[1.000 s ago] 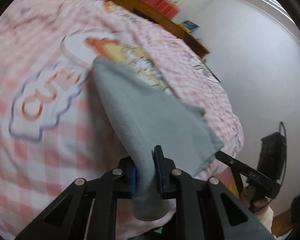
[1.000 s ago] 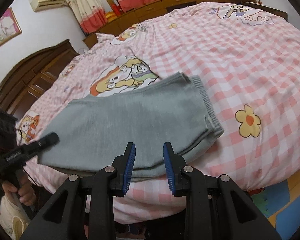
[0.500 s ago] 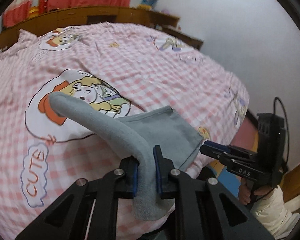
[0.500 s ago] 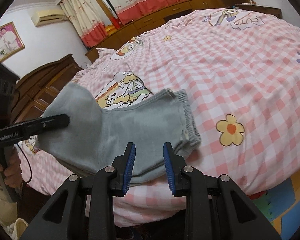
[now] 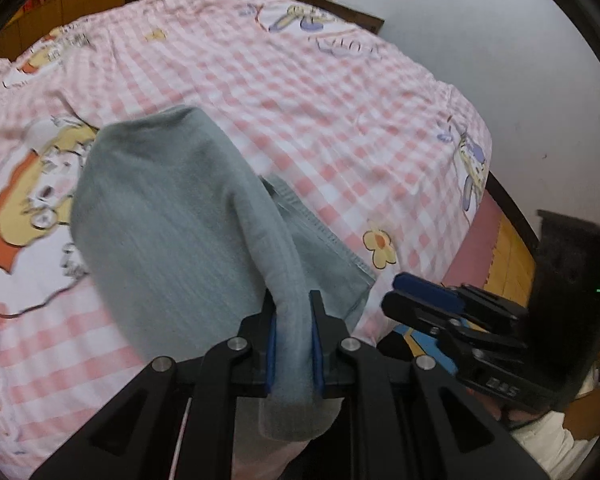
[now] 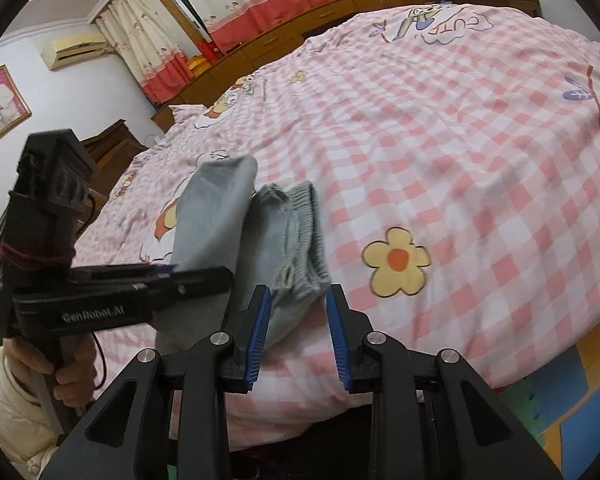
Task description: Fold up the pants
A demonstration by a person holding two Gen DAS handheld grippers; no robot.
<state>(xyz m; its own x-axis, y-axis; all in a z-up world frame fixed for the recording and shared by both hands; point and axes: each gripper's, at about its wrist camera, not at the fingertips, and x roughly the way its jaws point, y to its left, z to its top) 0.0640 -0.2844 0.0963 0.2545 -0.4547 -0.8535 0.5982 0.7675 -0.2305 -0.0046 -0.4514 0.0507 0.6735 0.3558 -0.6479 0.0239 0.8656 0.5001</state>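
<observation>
Swung across toward the waistband since a second ago, the grey pants [image 5: 168,216] leg is clamped in the left gripper [image 5: 292,332] for folding on the bed [image 6: 460,152], while the right gripper [image 6: 296,336] waits empty, jaws parted, beside it.

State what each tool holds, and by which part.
The left tool pinches the grey pants by a bunched leg end. The right tool is open and holds nothing.

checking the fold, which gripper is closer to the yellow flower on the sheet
Right. The right gripper hangs open at the bed's edge just left of the flower, beside the pants. The left gripper, shut on the pants, sits farther left.
</observation>
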